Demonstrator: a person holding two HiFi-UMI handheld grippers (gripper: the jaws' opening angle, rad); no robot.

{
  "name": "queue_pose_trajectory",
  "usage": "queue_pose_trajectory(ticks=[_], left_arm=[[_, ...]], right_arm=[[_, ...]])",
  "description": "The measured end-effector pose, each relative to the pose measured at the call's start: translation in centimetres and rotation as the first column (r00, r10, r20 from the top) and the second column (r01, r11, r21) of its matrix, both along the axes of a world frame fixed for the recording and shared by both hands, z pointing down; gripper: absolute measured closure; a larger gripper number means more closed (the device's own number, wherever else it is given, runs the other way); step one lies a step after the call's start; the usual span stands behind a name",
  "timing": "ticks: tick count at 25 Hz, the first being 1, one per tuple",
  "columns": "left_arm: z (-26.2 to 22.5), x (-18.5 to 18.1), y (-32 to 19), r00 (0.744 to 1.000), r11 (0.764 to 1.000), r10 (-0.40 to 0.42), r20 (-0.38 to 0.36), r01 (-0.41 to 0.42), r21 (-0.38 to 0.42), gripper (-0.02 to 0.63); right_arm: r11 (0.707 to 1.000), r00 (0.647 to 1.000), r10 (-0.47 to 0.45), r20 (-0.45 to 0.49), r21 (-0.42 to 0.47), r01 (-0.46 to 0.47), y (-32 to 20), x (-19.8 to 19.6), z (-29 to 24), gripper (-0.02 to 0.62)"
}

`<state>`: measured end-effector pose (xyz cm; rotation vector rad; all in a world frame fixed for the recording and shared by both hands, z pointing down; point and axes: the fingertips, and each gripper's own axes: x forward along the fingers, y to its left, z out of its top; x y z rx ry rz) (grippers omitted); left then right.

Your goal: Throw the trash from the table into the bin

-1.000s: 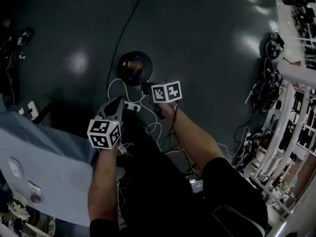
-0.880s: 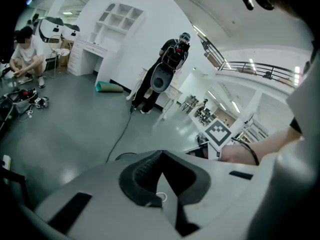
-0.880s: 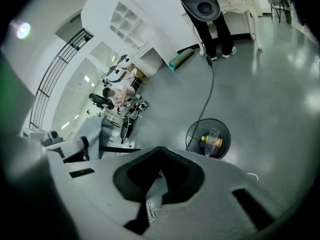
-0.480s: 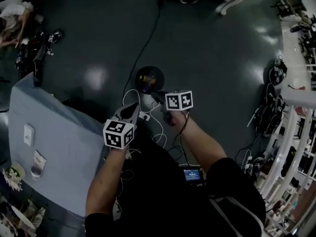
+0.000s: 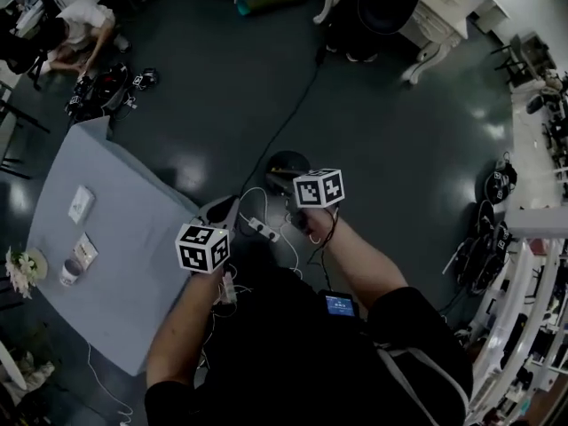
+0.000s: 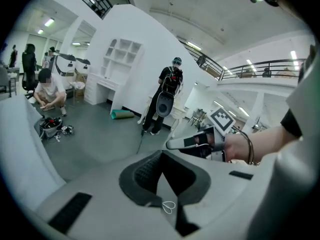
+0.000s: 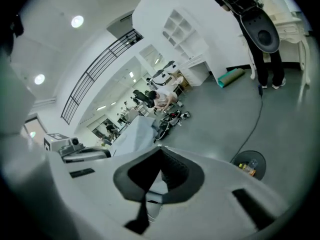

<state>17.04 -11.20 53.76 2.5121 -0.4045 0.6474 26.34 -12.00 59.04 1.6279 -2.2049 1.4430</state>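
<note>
The table (image 5: pixel 133 264) under a grey-blue cloth stands at the left of the head view. On it lie two small white packets (image 5: pixel 80 204) (image 5: pixel 84 251) and a cup (image 5: pixel 69 273). The round black bin (image 5: pixel 286 163) sits on the dark floor ahead, and the right gripper view shows bits of trash inside the bin (image 7: pixel 248 165). My left gripper (image 5: pixel 224 208) hangs in the air near the table's corner, shut and empty (image 6: pixel 161 156). My right gripper (image 5: pixel 284 183) is over the floor just short of the bin, also shut with nothing in it (image 7: pixel 161 154).
A power strip with white cables (image 5: pixel 262 229) lies on the floor between the grippers. A person crouches by gear (image 5: pixel 84 25) at the far left. Another person stands ahead (image 6: pixel 170 89). White desks and shelving (image 5: pixel 532 193) line the right side.
Both grippers have risen, still shut. The head view has swung so that far more of the table and its items shows, and the bin lies closer to the right gripper.
</note>
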Motion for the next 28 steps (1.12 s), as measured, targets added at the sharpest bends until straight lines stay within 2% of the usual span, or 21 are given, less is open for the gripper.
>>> queue_pose_trajectory(ticks=[4,6,9,11,15,21,25,28], left_arm=[[-5.2,-4.4,-1.5,0.996,0.995,-0.066,-0.063,0.071,0.069,0.594],[-7.5,-7.1,-1.7,0.988,0.990,-0.113,-0.102,0.121,0.072,0.594],[-10.4,-11.4,-1.9,0.972,0.979,-0.182,-0.151,0.194,0.068,0.594],[-12.2,-14.2,-2.2,0.959,0.967,-0.224,-0.174,0.242,0.085,0.594],[-15.3,-20.1,-1.9,0.931,0.933,-0.302,-0.207,0.333,0.138,0.594],[-18.9,-29.8,0.6,0.887,0.878,-0.389,-0.248,0.438,0.194,0.594],[-21.0,-36.2,2.5,0.856,0.822,-0.440,-0.270,0.506,0.263,0.594],[-21.5,-40.6,3.3,0.827,0.790,-0.485,-0.285,0.554,0.264,0.594]], right_arm=[[0.993,0.995,-0.098,-0.004,0.065,0.098,-1.5,-5.0,-4.3,0.594],[0.984,0.989,-0.150,-0.007,0.095,0.150,-1.6,-8.2,-6.4,0.594],[0.963,0.974,-0.228,-0.012,0.143,0.227,-1.7,-13.5,-9.6,0.594],[0.939,0.957,-0.290,-0.023,0.184,0.289,-2.1,-17.2,-11.9,0.594],[0.871,0.908,-0.415,-0.061,0.261,0.416,-2.0,-24.3,-16.3,0.594],[0.791,0.849,-0.521,-0.086,0.325,0.519,-0.5,-33.4,-20.4,0.594],[0.747,0.808,-0.575,-0.133,0.317,0.584,0.7,-38.5,-21.0,0.594],[0.720,0.779,-0.609,-0.147,0.309,0.621,1.7,-42.2,-21.1,0.594]])
